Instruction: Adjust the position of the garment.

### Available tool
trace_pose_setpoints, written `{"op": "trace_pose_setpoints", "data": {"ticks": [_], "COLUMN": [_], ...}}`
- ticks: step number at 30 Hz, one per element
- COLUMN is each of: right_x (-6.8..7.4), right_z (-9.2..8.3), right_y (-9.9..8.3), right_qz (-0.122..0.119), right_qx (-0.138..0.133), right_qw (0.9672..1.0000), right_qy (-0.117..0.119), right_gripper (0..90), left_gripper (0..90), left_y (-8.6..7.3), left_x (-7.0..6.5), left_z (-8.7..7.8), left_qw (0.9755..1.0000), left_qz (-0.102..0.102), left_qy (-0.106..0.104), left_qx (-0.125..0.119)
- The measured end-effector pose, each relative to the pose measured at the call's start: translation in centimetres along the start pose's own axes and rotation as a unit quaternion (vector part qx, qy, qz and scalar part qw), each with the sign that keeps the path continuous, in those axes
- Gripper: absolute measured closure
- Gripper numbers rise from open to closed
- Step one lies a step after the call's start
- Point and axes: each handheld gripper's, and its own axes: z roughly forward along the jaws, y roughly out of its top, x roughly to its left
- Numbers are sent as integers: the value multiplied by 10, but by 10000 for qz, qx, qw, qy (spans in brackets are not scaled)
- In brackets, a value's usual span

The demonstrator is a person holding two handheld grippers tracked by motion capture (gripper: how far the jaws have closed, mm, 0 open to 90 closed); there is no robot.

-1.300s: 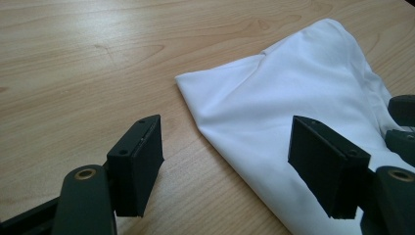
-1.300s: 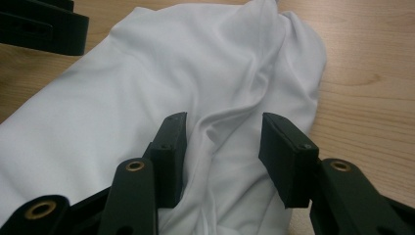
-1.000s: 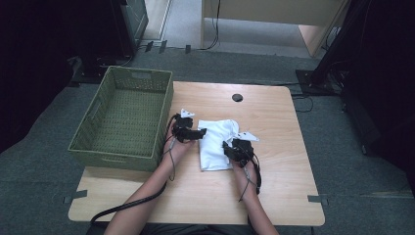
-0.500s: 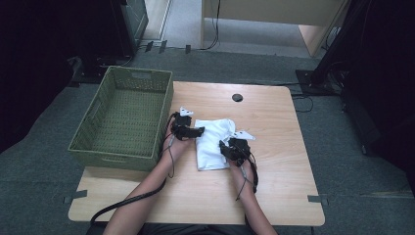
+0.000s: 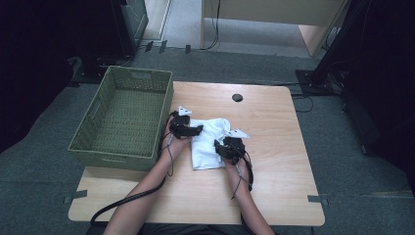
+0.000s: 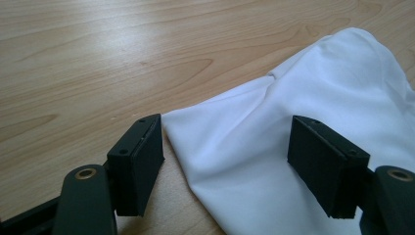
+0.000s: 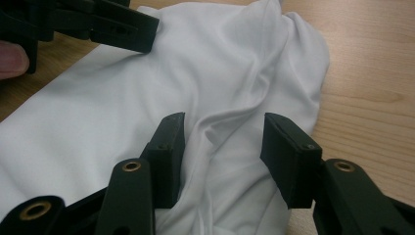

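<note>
A white cloth [image 5: 208,147] lies rumpled on the wooden table [image 5: 274,186], just right of the basket. My left gripper [image 5: 197,130] rests at the cloth's upper left edge and points right. In the left gripper view its jaws [image 6: 225,142] stand wide apart, with the cloth's corner [image 6: 274,112] lying flat between them and neither pad pressing. My right gripper [image 5: 219,146] sits on the cloth's right side. Its jaws [image 7: 222,132] straddle a raised fold of the cloth [image 7: 220,63] with gaps at the pads. The left gripper [image 7: 122,24] shows across the cloth.
A green woven basket [image 5: 122,115], with nothing inside, stands on the table's left side, close to my left hand. A round cable hole [image 5: 237,97] is in the tabletop at the back. Bare wood lies right of and in front of the cloth.
My right gripper has crept slightly left onto the cloth. The left gripper and the cloth have hardly moved.
</note>
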Motion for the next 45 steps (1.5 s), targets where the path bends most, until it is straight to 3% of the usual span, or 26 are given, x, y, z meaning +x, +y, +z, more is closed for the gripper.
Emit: {"op": "trace_pose_setpoints", "data": {"ticks": [3,6,11,17,27,36,41,45], "right_x": [2,5,5,2,-4,2,6,9], "right_z": [3,6,7,4,-22,-27,-26,-23], "right_y": [2,4,5,5,6,-2,-7,-10], "right_qz": [-21,-65,-54,-258,-307,-461,-500,-631], "right_qx": [-6,-6,-1,-42,-260,-206,-76,28], "right_qw": [10000,10000,9999,9984,9964,9952,9933,9925], "right_qy": [18,38,110,498,741,841,1043,1049], "right_gripper": [519,513,492,378,336,315,315,291], "left_gripper": [302,312,423,529,640,668,682,684], "left_y": [0,0,-1,-1,-1,-1,-2,-2], "left_x": [-1,-6,-4,-3,-1,-1,-1,-1], "left_z": [0,1,-1,-2,-2,-2,-2,-2], "left_qw": [10000,9992,9994,9995,9998,9999,9999,9999], "left_qz": [70,336,248,227,84,60,22,19], "left_qy": [60,216,250,203,188,159,137,132], "left_qx": [22,92,37,11,-18,-22,-25,-26]}}
